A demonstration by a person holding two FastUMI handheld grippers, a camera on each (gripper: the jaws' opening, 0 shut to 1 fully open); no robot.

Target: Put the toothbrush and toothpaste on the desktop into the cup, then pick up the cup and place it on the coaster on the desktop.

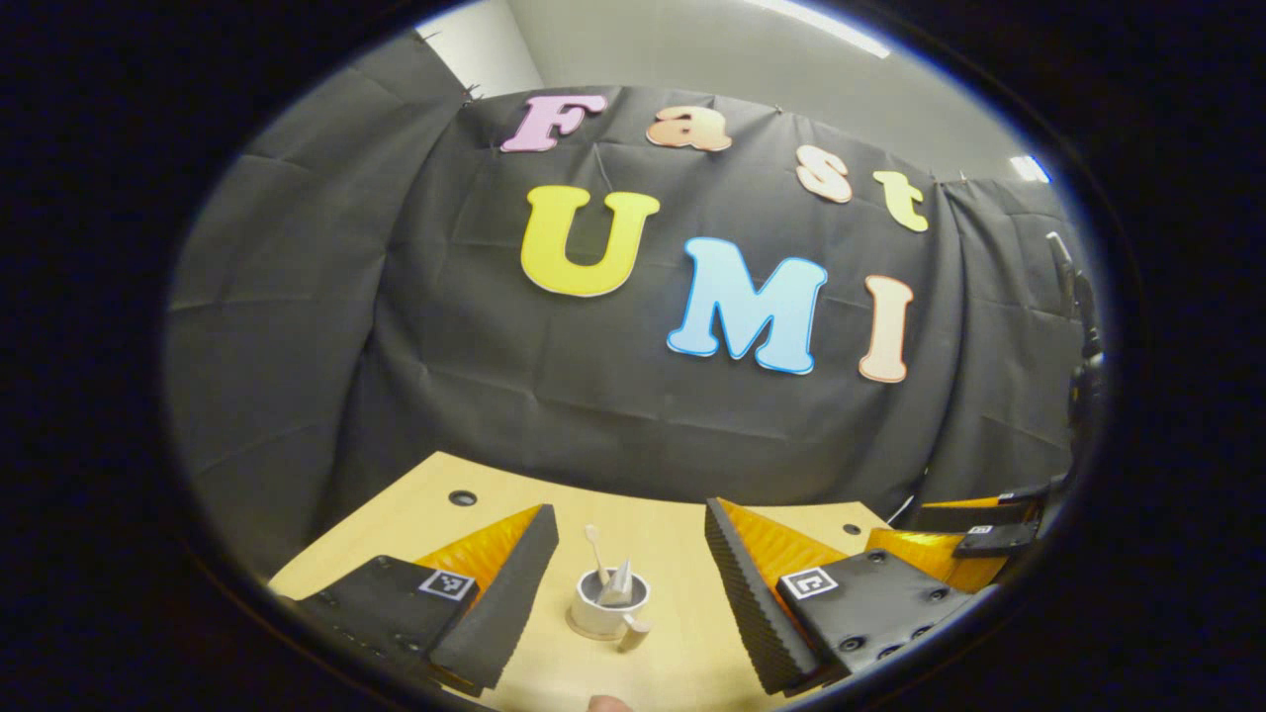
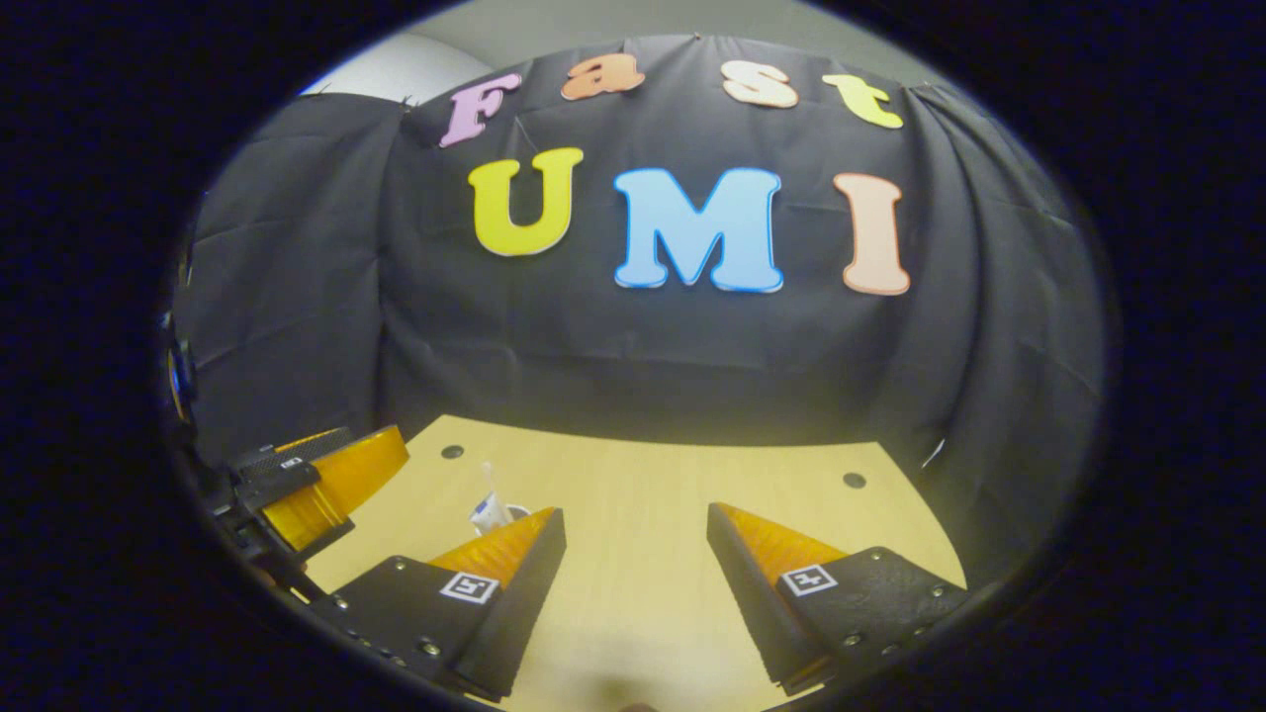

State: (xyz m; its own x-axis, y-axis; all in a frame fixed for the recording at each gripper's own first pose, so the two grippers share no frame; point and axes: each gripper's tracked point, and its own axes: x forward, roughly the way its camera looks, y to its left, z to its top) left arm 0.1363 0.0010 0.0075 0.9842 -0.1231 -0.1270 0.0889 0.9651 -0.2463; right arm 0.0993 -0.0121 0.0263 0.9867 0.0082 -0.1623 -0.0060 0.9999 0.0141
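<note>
A white cup (image 1: 611,605) with a small handle stands upright on the wooden desktop (image 1: 653,663). A toothbrush (image 1: 596,554) and a toothpaste tube (image 1: 619,583) stick up out of it. A slightly wider pale rim shows under its base; I cannot tell if that is the coaster. My left gripper (image 1: 630,512) is open, and the cup stands apart between and just beyond its fingers. My right gripper (image 2: 634,514) is open over bare desktop with nothing in it. In the right gripper view the cup (image 2: 514,512) peeks from behind the left finger, with the toothpaste (image 2: 488,510) above it.
Black cloth walls close the desk at the back and sides. Small round holes (image 1: 462,497) (image 2: 854,481) mark the desktop's far corners. The right gripper (image 1: 979,539) shows at the right of the left gripper view; the left gripper (image 2: 316,475) shows at the left of the right gripper view.
</note>
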